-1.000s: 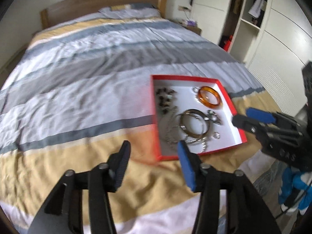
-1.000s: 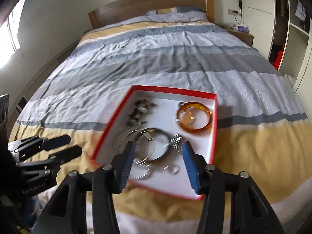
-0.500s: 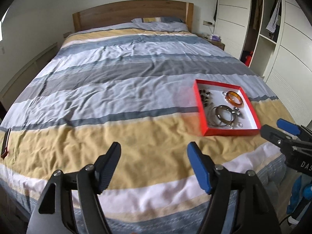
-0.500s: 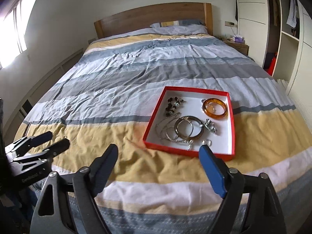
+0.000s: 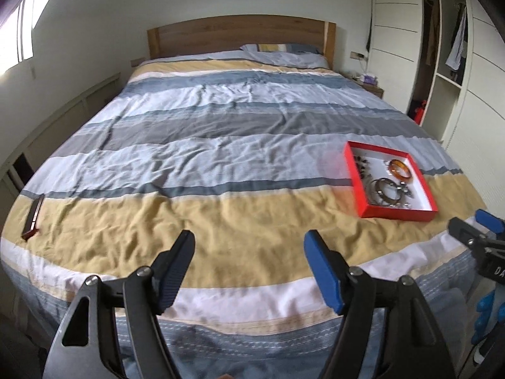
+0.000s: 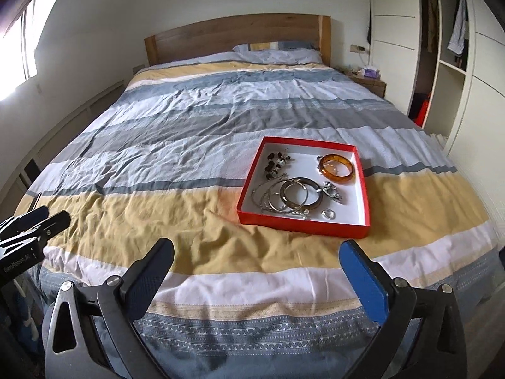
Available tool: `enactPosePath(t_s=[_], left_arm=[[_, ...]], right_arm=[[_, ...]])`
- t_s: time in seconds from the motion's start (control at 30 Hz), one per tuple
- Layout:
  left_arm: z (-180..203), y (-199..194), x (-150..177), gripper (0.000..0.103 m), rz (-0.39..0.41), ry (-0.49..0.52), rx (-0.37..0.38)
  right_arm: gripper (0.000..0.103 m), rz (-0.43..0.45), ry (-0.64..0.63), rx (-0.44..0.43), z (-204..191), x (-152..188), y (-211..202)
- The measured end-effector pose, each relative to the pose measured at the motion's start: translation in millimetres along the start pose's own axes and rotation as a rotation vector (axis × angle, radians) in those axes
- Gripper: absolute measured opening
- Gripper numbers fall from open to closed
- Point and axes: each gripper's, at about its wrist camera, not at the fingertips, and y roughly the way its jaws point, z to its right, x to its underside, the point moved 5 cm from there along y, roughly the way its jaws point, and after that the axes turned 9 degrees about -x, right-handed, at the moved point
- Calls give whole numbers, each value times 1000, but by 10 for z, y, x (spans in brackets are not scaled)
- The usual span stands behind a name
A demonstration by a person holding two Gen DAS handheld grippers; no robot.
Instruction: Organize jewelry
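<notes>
A red tray [image 6: 249,188] with a white floor lies on the striped bed and also shows in the left wrist view [image 5: 355,177]. In it lie an amber bangle [image 6: 336,165], several silver bangles [image 6: 292,194], dark beaded pieces [image 6: 277,161] and small silver trinkets [image 6: 331,189]. My right gripper [image 6: 258,263] is open and empty, at the foot of the bed in front of the tray. My left gripper [image 5: 249,255] is open and empty, well left of the tray.
A thin dark red case [image 5: 33,213] lies near the bed's left edge. The wooden headboard [image 6: 236,34] stands at the far end. A nightstand [image 6: 367,83] and an open white wardrobe [image 6: 448,47] stand along the right side.
Both grippers have pulled back from the tray to the foot of the bed and opened wider. The tray and jewelry have not moved.
</notes>
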Motion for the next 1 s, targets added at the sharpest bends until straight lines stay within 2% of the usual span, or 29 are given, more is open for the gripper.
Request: enactPosePath(t_s=[0.43,1.0], left_arm=[[-106,161,130,70,-18,7,-58],[-187,411,60,70,-44,18,-66]], right_arm=[[102,-13,26,52,125,191,92],[102,-48,48,78,223,115,308]])
